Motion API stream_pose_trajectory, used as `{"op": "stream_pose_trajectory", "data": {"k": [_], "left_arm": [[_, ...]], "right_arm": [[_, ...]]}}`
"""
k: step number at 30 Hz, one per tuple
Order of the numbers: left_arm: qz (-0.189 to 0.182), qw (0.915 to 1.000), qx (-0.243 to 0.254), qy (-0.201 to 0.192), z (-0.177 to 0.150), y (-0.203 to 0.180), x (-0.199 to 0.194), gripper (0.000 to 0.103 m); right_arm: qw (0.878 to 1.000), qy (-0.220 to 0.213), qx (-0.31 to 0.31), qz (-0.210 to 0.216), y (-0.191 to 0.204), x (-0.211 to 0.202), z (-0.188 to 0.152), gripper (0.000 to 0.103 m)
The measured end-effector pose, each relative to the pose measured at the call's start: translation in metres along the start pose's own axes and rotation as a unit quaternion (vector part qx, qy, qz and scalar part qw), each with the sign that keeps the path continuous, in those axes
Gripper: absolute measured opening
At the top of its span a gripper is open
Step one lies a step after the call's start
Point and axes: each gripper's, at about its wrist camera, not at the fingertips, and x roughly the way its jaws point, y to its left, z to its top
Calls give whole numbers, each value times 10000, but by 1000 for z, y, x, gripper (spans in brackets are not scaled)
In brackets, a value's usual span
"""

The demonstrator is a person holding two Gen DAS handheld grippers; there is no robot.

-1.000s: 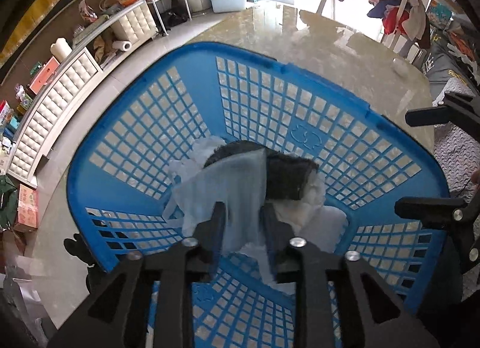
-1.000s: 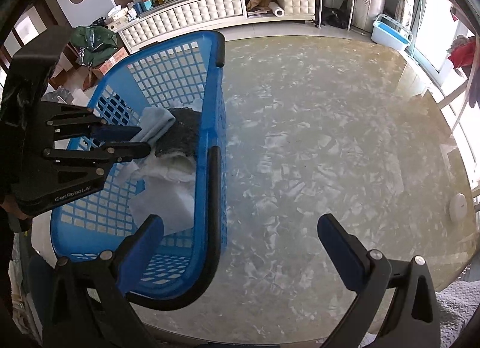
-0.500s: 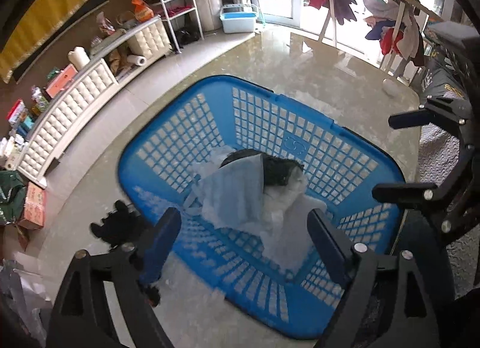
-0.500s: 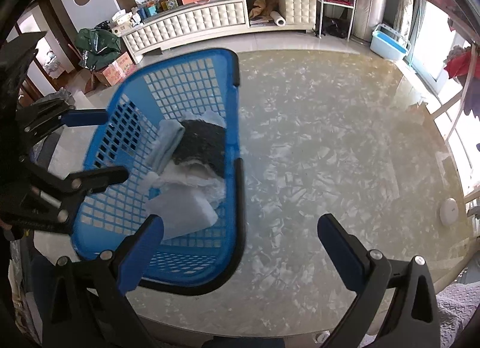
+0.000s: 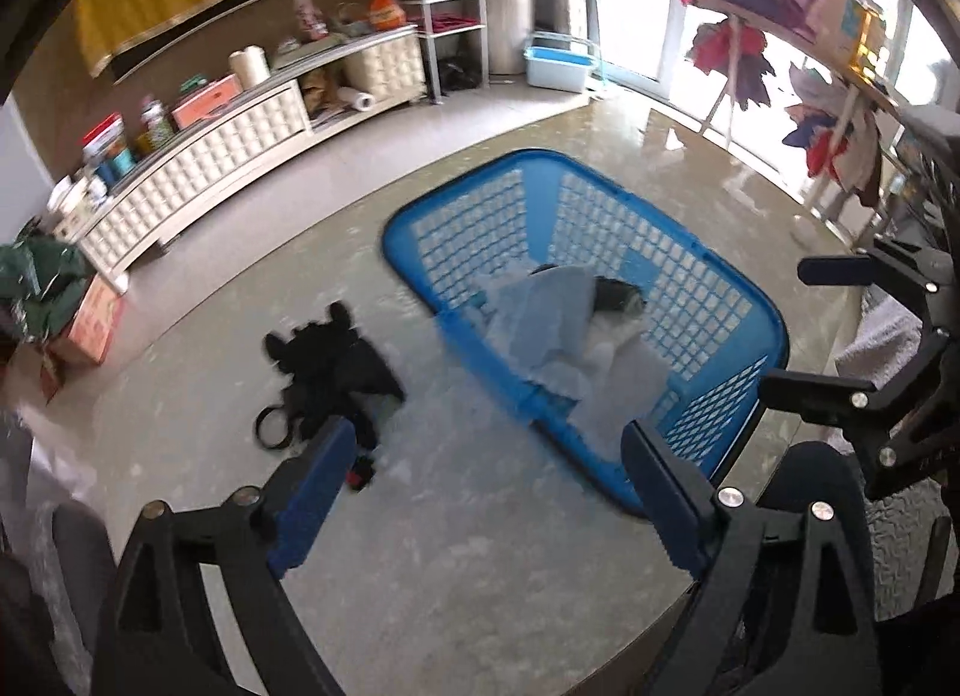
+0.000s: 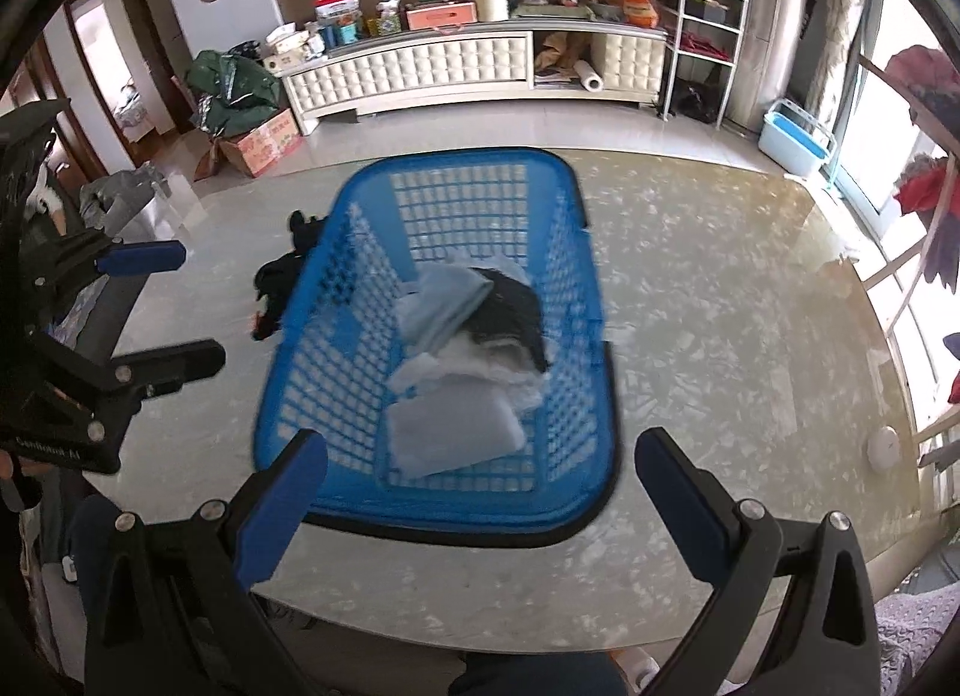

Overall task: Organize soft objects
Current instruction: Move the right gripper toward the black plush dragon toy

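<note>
A second ago the left gripper (image 5: 480, 492) was pinched on the pale blue cloth (image 6: 444, 300) down inside the blue basket (image 6: 576, 252); its jaws have just been opening, the cloth now lies loose in the basket, and the gripper has pulled back so the whole basket shows. It stands wide with nothing between its fingers. The right gripper (image 6: 480, 498) hangs just short of the basket's near rim, also wide and empty. Inside the basket, a folded grey-white cloth (image 6: 450, 432) lies nearest that rim, the pale blue cloth beyond it, touching a black furry piece (image 6: 516, 312). Just outside the basket's left wall, black soft items (image 5: 330, 366) lie on the marble table (image 6: 720, 306). Beyond the basket's far end stands a white quilted cabinet (image 6: 420, 72).
</note>
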Motion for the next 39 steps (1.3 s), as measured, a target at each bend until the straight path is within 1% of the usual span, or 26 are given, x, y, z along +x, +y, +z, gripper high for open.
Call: {"op": "stream_pose_trajectory", "data": {"k": [2, 11, 13, 14, 18, 21, 24, 29, 39], "left_arm": [[75, 9999, -123, -35, -7, 8, -7, 89], [166, 9987, -420, -219, -45, 39, -40, 90], [185, 9983, -502, -243, -53, 48, -46, 96], [195, 9981, -536, -239, -57, 52, -48, 102], [283, 9969, -687, -258, -73, 71, -56, 103], [260, 9961, -806, -235, -81, 84, -57, 103], [342, 9948, -937, -207, -90, 98, -56, 103], [305, 9922, -1200, -175, -107, 124, -51, 103], [388, 9852, -1667, -67, -130, 179, -35, 103]], "right_arm": [[10000, -7, -82, 34, 10, 0, 0, 103], [9991, -120, -381, 115, 60, -1, 11, 103], [9989, -133, -427, 140, 70, 2, 12, 103], [9988, -125, -450, 158, 75, 4, 13, 103], [9982, -113, -541, 242, 94, 12, 19, 103], [9974, -71, -671, 265, 109, 22, 26, 103], [9964, -30, -795, 299, 124, 31, 33, 103], [9948, 74, -931, 404, 148, 49, 42, 103], [9936, 405, -899, 550, 190, 95, 58, 103]]}}
